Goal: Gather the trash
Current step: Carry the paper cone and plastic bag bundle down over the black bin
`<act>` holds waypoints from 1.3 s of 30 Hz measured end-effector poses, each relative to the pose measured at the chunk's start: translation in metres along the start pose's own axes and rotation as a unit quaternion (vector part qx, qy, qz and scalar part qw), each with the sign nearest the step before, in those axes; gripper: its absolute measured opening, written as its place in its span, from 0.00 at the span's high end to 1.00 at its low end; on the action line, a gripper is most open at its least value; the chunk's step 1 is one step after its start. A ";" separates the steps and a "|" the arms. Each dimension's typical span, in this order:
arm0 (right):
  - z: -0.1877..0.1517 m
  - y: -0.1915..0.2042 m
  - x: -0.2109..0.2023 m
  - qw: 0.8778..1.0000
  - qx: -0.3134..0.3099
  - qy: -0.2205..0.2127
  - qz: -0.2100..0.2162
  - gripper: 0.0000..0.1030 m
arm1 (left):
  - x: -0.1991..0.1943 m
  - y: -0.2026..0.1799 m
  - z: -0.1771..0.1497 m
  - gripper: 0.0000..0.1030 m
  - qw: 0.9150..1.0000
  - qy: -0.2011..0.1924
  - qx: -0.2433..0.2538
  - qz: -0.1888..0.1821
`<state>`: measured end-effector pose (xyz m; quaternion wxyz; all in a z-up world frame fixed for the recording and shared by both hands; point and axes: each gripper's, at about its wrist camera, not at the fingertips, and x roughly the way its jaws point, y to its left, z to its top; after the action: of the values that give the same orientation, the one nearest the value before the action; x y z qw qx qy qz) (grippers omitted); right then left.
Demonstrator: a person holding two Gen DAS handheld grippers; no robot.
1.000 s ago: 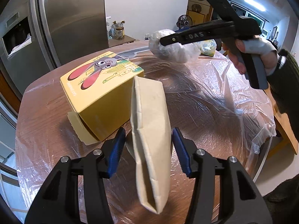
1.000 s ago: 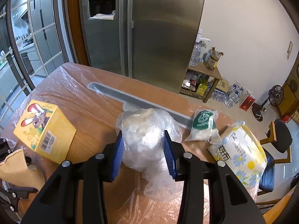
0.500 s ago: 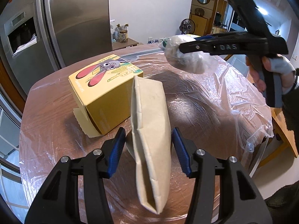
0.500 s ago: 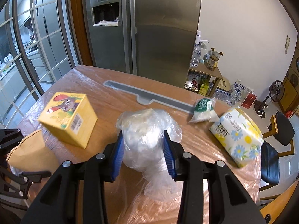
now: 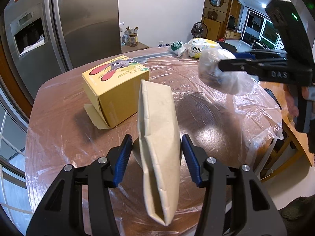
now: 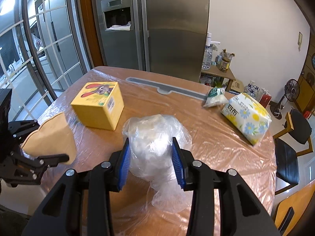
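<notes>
Left gripper [image 5: 155,155] clamped a brown paper bag [image 5: 157,137]; yellow box [image 5: 116,90] stood just ahead-left. Right gripper [image 6: 150,161] gripped a crumpled plastic bundle [image 6: 153,137]; tissue pack [image 6: 246,116] lay ahead-right.

Two grippers, one paper bag [image 5: 157,129], one plastic wad [image 6: 153,137], one yellow box [image 6: 98,106], one tissue pack [image 6: 246,116], one pouch [image 6: 214,96]

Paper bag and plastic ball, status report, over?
Left gripper shut on paper bag. Right gripper shut on plastic ball, lifted over the table. Yellow box sits between them, not blocking.
</notes>
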<state>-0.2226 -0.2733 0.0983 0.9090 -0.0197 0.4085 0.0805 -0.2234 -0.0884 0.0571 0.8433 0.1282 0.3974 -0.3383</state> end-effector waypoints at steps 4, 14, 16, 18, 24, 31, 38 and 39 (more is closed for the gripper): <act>-0.013 0.007 -0.016 1.000 0.007 -0.005 0.012 0.63 | -0.011 -0.003 -0.007 0.48 1.000 -0.006 -0.002 0.000; -0.040 0.027 -0.056 0.999 0.000 -0.012 0.043 0.63 | -0.045 -0.021 -0.026 0.48 1.000 -0.017 0.008 -0.011; -0.047 0.032 -0.062 0.999 -0.004 -0.011 0.049 0.63 | -0.051 -0.024 -0.030 0.48 1.000 -0.017 0.010 -0.014; -0.055 0.038 -0.068 0.998 -0.009 -0.008 0.056 0.63 | -0.057 -0.029 -0.034 0.48 1.000 -0.017 0.012 -0.016; -0.072 0.049 -0.082 0.997 -0.013 0.000 0.071 0.63 | -0.072 -0.042 -0.048 0.48 0.999 -0.012 0.021 -0.021; -0.093 0.059 -0.094 0.996 -0.016 0.017 0.085 0.63 | -0.081 -0.059 -0.064 0.48 0.999 0.001 0.030 -0.035; -0.117 0.073 -0.101 0.993 -0.016 0.042 0.106 0.63 | -0.084 -0.075 -0.079 0.48 0.998 0.019 0.041 -0.048; -0.121 0.075 -0.101 0.993 -0.016 0.045 0.107 0.63 | -0.083 -0.078 -0.082 0.48 0.998 0.023 0.042 -0.051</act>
<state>-0.3901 -0.2246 0.0954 0.8753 0.0063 0.4478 0.1826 -0.3609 -0.0672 0.0705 0.8096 0.1506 0.4083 -0.3938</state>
